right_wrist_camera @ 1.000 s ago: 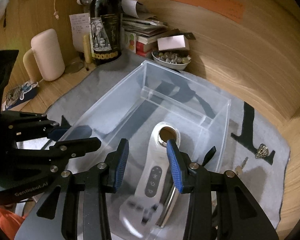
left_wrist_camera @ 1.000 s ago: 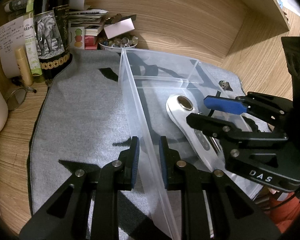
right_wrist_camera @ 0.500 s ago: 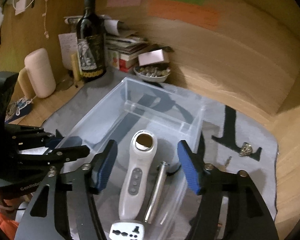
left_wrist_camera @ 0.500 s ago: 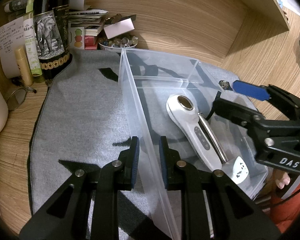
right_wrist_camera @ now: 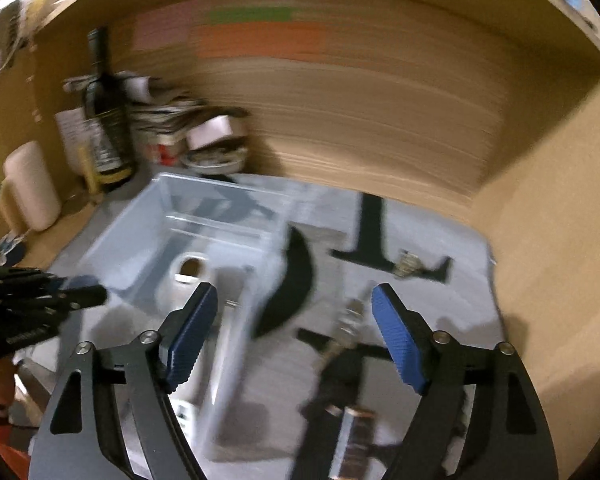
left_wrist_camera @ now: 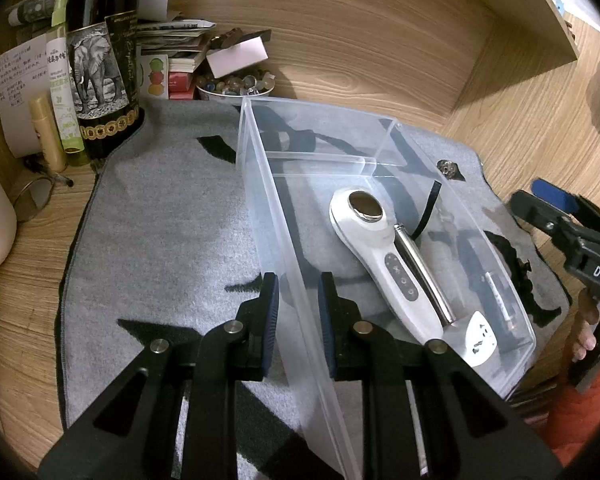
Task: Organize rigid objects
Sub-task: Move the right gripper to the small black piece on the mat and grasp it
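A clear plastic bin stands on a grey mat. In it lie a white handheld device, a metal pen and a white adapter. My left gripper is shut on the bin's left wall. My right gripper is open and empty, right of the bin, above the mat. Below it lie a key, a dark object and a metal trinket. The right wrist view is blurred. The right gripper also shows in the left wrist view.
At the back stand a wine bottle, a green tube, stacked books and a bowl of beads. A cream cylinder stands at the left. Wooden walls close the back and right.
My right gripper has opened wide, lifted out of the bin and swung right over the mat. The white device stays in the bin. My left gripper has not moved.
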The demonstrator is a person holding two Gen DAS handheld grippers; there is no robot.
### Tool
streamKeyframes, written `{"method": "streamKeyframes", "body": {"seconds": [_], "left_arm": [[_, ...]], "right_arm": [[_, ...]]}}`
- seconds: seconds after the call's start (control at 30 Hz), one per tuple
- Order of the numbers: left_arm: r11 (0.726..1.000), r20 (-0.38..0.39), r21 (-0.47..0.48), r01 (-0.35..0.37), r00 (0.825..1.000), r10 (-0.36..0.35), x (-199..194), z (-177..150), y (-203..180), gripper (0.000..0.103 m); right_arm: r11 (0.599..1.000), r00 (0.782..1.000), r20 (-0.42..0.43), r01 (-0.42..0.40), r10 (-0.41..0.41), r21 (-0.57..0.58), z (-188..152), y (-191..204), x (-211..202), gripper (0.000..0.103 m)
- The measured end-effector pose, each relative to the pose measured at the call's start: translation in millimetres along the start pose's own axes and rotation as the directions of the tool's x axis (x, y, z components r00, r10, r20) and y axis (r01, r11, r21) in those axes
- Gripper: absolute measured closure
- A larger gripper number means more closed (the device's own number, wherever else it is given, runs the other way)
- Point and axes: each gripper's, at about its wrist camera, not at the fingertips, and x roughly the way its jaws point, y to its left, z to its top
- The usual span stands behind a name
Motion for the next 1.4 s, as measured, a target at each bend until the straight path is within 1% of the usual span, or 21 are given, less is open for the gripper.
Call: {"method": "streamKeyframes", "body": {"seconds": [0.17, 0.3, 0.4, 0.6, 0.7, 0.8, 0.83, 0.87, 0.9, 0.93, 1.0, 1.03, 1.07, 1.1, 1.23, 1.4], "left_arm": [[1.0, 0.0, 0.0, -0.001, 1.0, 0.001, -0.1, -0.2, 0.3, 0.084], [1.0, 0.001, 0.0, -0.001, 1.0, 0.001, -0.1, -0.3, 0.1, 0.084], [1.0, 0.001, 0.0, -0.001, 1.0, 0.001, 0.0, -0.2, -0.1, 0.084], [1.0, 0.0, 0.001, -0.002, 1.0, 0.002, 0.0, -0.3, -0.1, 0.084], [1.0, 0.0, 0.003, -0.003, 1.0, 0.003, 0.3, 0.1, -0.9, 0.084], [1.0, 0.0, 0.002, -0.003, 1.0, 0.003, 0.6, 0.3, -1.4, 0.084], [1.0, 0.001, 0.001, -0.002, 1.0, 0.002, 0.5, 0.4, -1.7, 0.084], [1.0, 0.0, 0.003, -0.003, 1.0, 0.003, 0.5, 0.3, -1.4, 0.084], [1.0, 0.001, 0.003, -0.003, 1.0, 0.003, 0.7, 0.4, -1.6, 0.084], [1.0, 0.0, 0.003, -0.003, 1.0, 0.003, 0.6, 0.4, -1.5, 0.084], [1.0, 0.0, 0.002, -0.003, 1.0, 0.003, 0.8, 0.5, -1.7, 0.084], [1.0, 0.001, 0.003, -0.003, 1.0, 0.003, 0.6, 0.5, -1.7, 0.084], [1.0, 0.0, 0.004, -0.003, 1.0, 0.003, 0.6, 0.2, -1.2, 0.084], [1.0, 0.0, 0.002, -0.001, 1.0, 0.001, 0.9, 0.1, -1.3, 0.084], [1.0, -0.001, 0.006, -0.004, 1.0, 0.004, 0.8, 0.4, -1.8, 0.084], [1.0, 0.001, 0.003, -0.001, 1.0, 0.001, 0.7, 0.3, -1.6, 0.084]], "right_arm": [[0.988, 0.994, -0.031, 0.108, -0.105, 0.113, -22.2, -39.8, -8.5, 0.023], [0.964, 0.978, -0.104, 0.197, -0.181, 0.181, -45.1, -67.2, -5.7, 0.023], [0.949, 0.964, -0.161, 0.242, -0.211, 0.204, -62.0, -80.4, -0.9, 0.023], [0.925, 0.936, -0.276, 0.287, -0.216, 0.248, -94.6, -99.8, 9.2, 0.023], [0.915, 0.931, -0.299, 0.294, -0.208, 0.277, -106.3, -107.6, 10.5, 0.023], [0.907, 0.93, -0.303, 0.299, -0.208, 0.295, -110.0, -112.3, 13.8, 0.024], [0.906, 0.93, -0.307, 0.296, -0.201, 0.304, -111.0, -114.4, 15.7, 0.03], [0.905, 0.931, -0.309, 0.292, -0.195, 0.31, -111.9, -116.2, 17.3, 0.044], [0.906, 0.93, -0.323, 0.279, -0.174, 0.317, -112.8, -117.7, 20.9, 0.052], [0.906, 0.932, -0.322, 0.276, -0.17, 0.321, -112.9, -118.7, 21.6, 0.054], [0.906, 0.932, -0.313, 0.282, -0.181, 0.316, -110.1, -117.8, 21.1, 0.074], [0.907, 0.933, -0.313, 0.278, -0.177, 0.316, -109.4, -117.9, 20.8, 0.077], [0.906, 0.933, -0.311, 0.279, -0.179, 0.318, -107.7, -118.2, 21.6, 0.083], [0.904, 0.933, -0.309, 0.285, -0.185, 0.318, -107.4, -118.5, 21.0, 0.087], [0.903, 0.938, -0.289, 0.283, -0.191, 0.323, -105.0, -117.8, 17.1, 0.088], [0.917, 0.952, -0.238, 0.262, -0.193, 0.302, -90.1, -111.2, 10.8, 0.088]]}}
